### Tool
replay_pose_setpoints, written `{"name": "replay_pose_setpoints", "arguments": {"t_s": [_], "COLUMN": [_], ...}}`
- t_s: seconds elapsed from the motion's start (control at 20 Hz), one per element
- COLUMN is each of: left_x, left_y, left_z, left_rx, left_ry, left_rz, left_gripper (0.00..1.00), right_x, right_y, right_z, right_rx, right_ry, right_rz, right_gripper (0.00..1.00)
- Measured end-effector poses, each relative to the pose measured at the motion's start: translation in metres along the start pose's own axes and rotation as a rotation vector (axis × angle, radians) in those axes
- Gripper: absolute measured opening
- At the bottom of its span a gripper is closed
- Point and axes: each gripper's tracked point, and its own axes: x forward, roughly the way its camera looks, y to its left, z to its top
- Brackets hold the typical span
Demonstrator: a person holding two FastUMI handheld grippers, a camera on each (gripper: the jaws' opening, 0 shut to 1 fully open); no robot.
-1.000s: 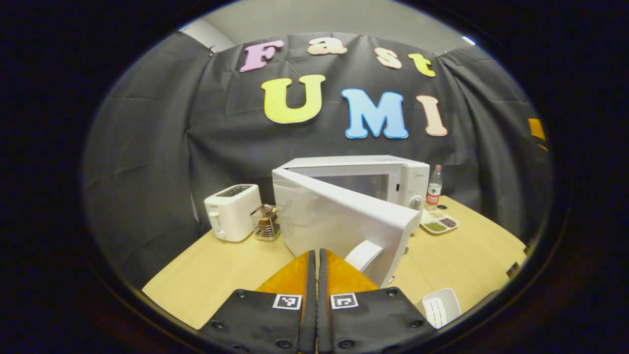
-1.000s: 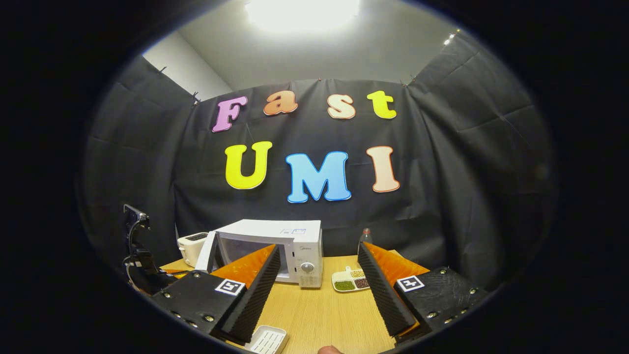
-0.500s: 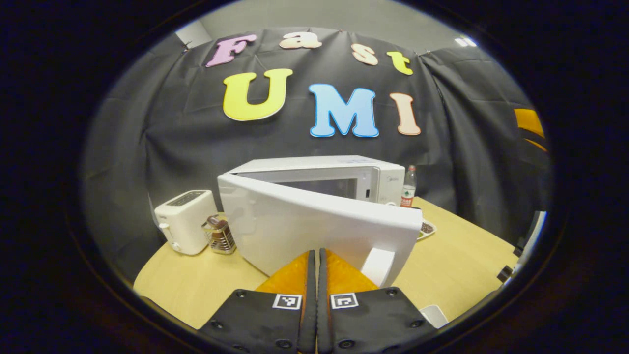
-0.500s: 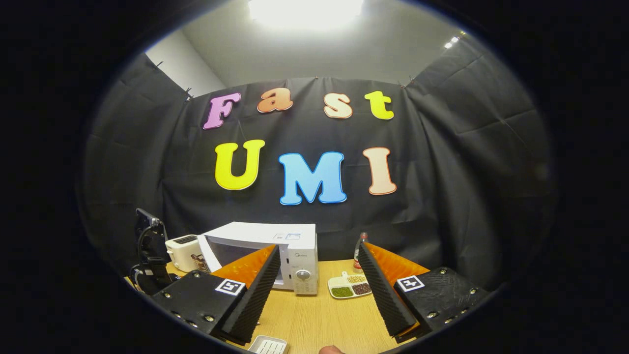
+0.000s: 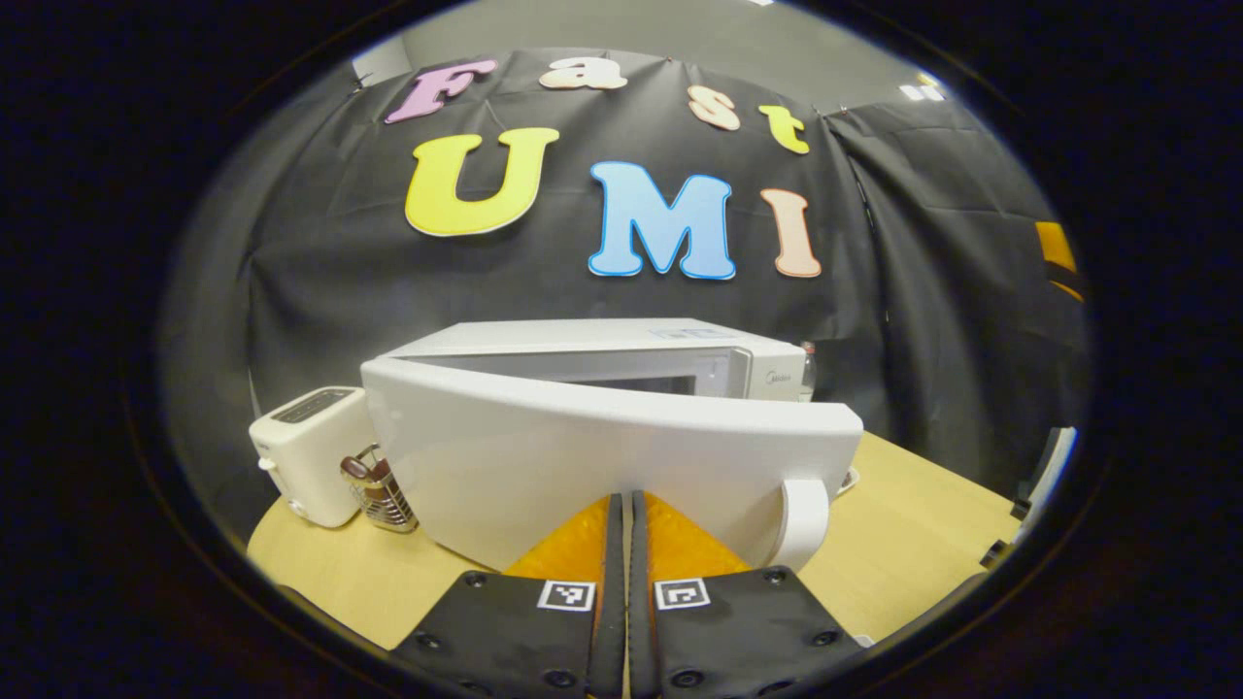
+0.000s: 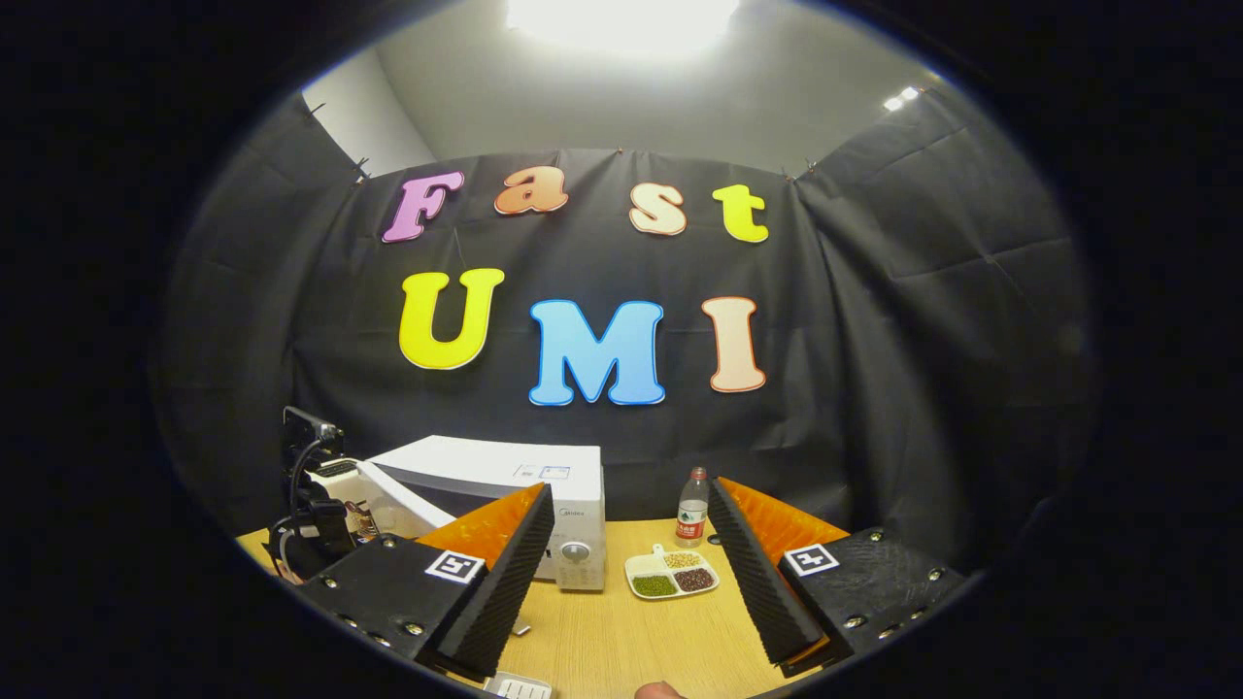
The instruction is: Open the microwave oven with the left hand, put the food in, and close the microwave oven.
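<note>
The white microwave (image 5: 621, 340) stands at the back of the wooden table (image 5: 913, 544). Its door (image 5: 602, 456) hangs partly open, hinged at the left, with the curved handle (image 5: 804, 519) at its free right end. My left gripper (image 5: 621, 500) is shut with nothing in it, its tips against the door's outer face. The oven's inside is hidden behind the door. In the right gripper view, the microwave (image 6: 505, 466) sits at left. My right gripper (image 6: 629, 487) hangs open and empty above the table.
A white toaster (image 5: 306, 451) and a wire holder (image 5: 379, 485) stand left of the microwave. To its right are a water bottle (image 6: 691, 507) and a divided plate of beans (image 6: 670, 575). A small white tray (image 6: 515, 687) lies at the table's near edge.
The microwave door has swung toward shut, my shut left gripper following with its tips on it. The right gripper stayed open and drifted slightly, so the table sits lower in its view.
</note>
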Motion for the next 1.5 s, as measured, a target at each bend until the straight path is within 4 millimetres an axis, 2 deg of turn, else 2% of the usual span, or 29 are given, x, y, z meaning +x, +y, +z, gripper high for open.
{"name": "replay_pose_setpoints", "arguments": {"t_s": [0.5,0.8,0.95,1.0,1.05,1.1,1.15,1.2,1.3,1.35,1.4,1.45,1.5], "left_x": [0.061,0.087,0.096,0.098,0.097,0.098,0.099,0.100,0.106,0.109,0.109,0.109,0.108], "left_y": [0.004,0.012,0.013,0.014,0.015,0.015,0.016,0.017,0.016,0.015,0.013,0.014,0.012], "left_z": [0.009,0.015,0.016,0.017,0.017,0.018,0.018,0.018,0.021,0.014,0.015,0.017,0.016], "left_rx": [0.002,-0.023,-0.030,-0.028,-0.037,-0.044,-0.050,-0.060,-0.050,-0.062,-0.078,-0.073,-0.062], "left_ry": [-0.009,-0.021,-0.027,-0.026,-0.030,-0.035,-0.038,-0.034,-0.045,0.006,-0.006,-0.011,-0.005], "left_rz": [-0.012,0.018,0.030,0.040,0.044,0.050,0.064,0.076,0.098,0.104,0.110,0.116,0.121], "left_gripper": [0.08,0.08,0.10,0.07,0.11,0.07,0.12,0.07,0.07,0.07,0.12,0.08,0.07], "right_x": [0.012,0.019,0.024,0.025,0.027,0.029,0.031,0.032,0.035,0.035,0.036,0.037,0.037], "right_y": [-0.002,-0.003,-0.006,-0.005,-0.006,-0.006,-0.006,-0.005,0.001,0.007,0.010,0.013,0.015], "right_z": [-0.015,-0.017,-0.019,-0.020,-0.022,-0.023,-0.024,-0.025,-0.021,-0.027,-0.026,-0.024,-0.025], "right_rx": [-0.010,-0.038,-0.041,-0.035,-0.031,-0.033,-0.035,-0.036,-0.027,-0.024,-0.026,-0.029,-0.028], "right_ry": [0.044,0.053,0.058,0.061,0.065,0.068,0.074,0.077,0.072,0.070,0.069,0.065,0.065], "right_rz": [-0.066,-0.075,-0.088,-0.088,-0.089,-0.089,-0.091,-0.087,-0.072,-0.062,-0.050,-0.042,-0.032], "right_gripper": [0.96,0.96,0.96,0.96,0.96,0.96,0.96,0.96,0.96,0.96,0.96,0.96,0.96]}}
